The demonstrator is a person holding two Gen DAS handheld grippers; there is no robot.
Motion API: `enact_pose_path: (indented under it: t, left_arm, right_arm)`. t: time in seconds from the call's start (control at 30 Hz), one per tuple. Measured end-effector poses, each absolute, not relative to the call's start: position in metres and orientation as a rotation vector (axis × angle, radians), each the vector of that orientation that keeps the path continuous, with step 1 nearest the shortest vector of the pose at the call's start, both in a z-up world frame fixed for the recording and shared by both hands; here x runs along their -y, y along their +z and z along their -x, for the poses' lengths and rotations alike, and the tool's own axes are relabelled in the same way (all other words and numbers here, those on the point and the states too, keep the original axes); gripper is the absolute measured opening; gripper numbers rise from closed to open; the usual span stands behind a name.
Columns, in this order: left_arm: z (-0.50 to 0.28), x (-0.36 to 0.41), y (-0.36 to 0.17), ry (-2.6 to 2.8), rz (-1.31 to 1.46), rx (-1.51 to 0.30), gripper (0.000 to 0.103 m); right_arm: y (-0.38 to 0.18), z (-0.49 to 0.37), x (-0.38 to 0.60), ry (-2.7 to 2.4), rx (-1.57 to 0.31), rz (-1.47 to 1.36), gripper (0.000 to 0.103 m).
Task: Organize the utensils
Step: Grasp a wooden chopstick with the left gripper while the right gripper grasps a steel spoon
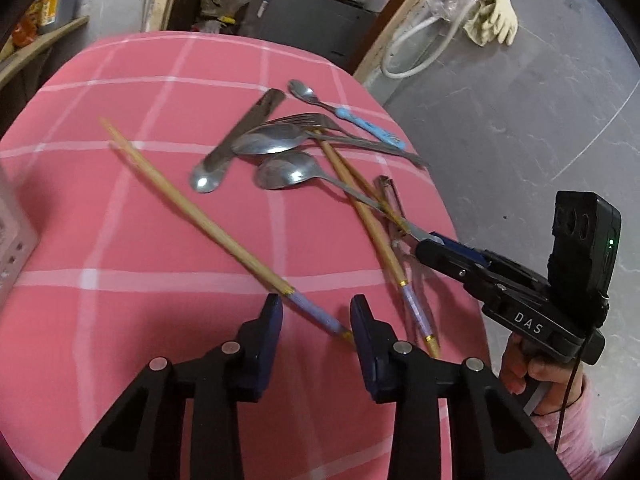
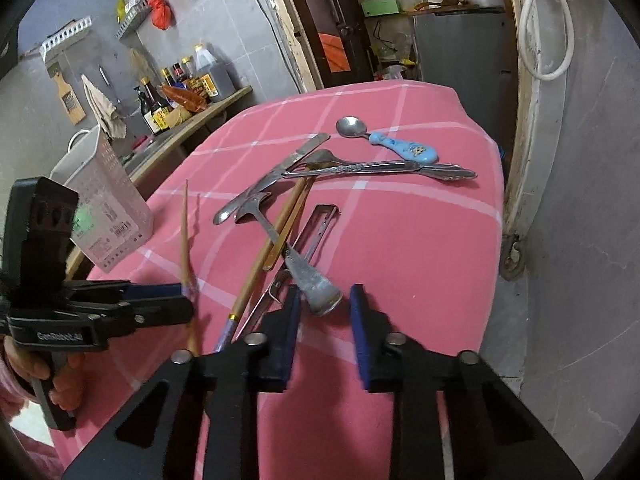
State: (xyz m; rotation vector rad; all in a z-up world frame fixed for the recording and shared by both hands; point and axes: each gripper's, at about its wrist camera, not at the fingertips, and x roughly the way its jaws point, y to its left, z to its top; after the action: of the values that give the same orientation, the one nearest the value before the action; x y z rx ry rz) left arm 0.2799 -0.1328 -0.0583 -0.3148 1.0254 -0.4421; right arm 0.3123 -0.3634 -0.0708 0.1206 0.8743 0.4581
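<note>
Utensils lie scattered on a pink checked cloth [image 1: 160, 240]. My left gripper [image 1: 316, 310] is open and straddles the purple end of a chopstick pair [image 1: 192, 208]; its pads stand clear of the sticks. It shows from the side in the right wrist view, left gripper [image 2: 188, 300]. My right gripper [image 2: 325, 292] is open around the flat handle end of a steel spoon [image 2: 316, 288], with a thin gap on each side. The left wrist view has that spoon's bowl [image 1: 288, 172] and the right gripper [image 1: 420, 240] at its handle.
A second chopstick pair [image 1: 372, 216], a peeler [image 2: 316, 228], a large spoon [image 1: 276, 140], a fork [image 1: 308, 120], a flat steel utensil [image 1: 236, 144] and a blue-handled spoon [image 2: 404, 148] crowd the cloth. A white perforated holder [image 2: 108, 208] stands at the left edge. The table drops off at right.
</note>
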Motion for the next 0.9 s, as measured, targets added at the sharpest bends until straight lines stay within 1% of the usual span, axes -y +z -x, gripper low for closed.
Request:
enact_pose_path:
  t: [0.23, 0.33, 0.43, 0.5, 0.53, 0.6, 0.73, 0.9]
  left_arm:
    - [-0.280, 0.135, -0.059, -0.502, 0.371, -1.022, 0.033]
    - [-0.281, 0.135, -0.061, -0.531, 0.402, -1.041, 0.035]
    - [-0.281, 0.137, -0.060, -0.549, 0.421, -1.037, 0.041]
    - [-0.284, 0.136, -0.062, -0.555, 0.461, -1.047, 0.048]
    - [-0.285, 0.134, -0.063, -0.558, 0.486, -1.052, 0.050]
    - [-0.286, 0.131, -0.065, -0.566, 0.543, -1.058, 0.060]
    - [-0.294, 0.132, -0.071, -0.562, 0.605, -1.082, 0.061]
    - [-0.301, 0.141, -0.071, -0.572, 0.613, -1.092, 0.061]
  right_arm:
    - [-0.073, -0.311, 0.363, 0.475, -0.864, -0.147, 0.015]
    - [-0.074, -0.309, 0.361, 0.482, -0.862, -0.148, 0.014]
    - [-0.074, -0.307, 0.366, 0.486, -0.857, -0.150, 0.013]
    - [-0.073, -0.305, 0.368, 0.487, -0.853, -0.156, 0.012]
    - [-0.073, -0.305, 0.369, 0.486, -0.851, -0.157, 0.012]
    - [-0.073, -0.304, 0.371, 0.486, -0.851, -0.159, 0.012]
    - [-0.070, -0.304, 0.370, 0.488, -0.850, -0.155, 0.012]
    - [-0.069, -0.304, 0.378, 0.473, -0.841, -0.166, 0.012]
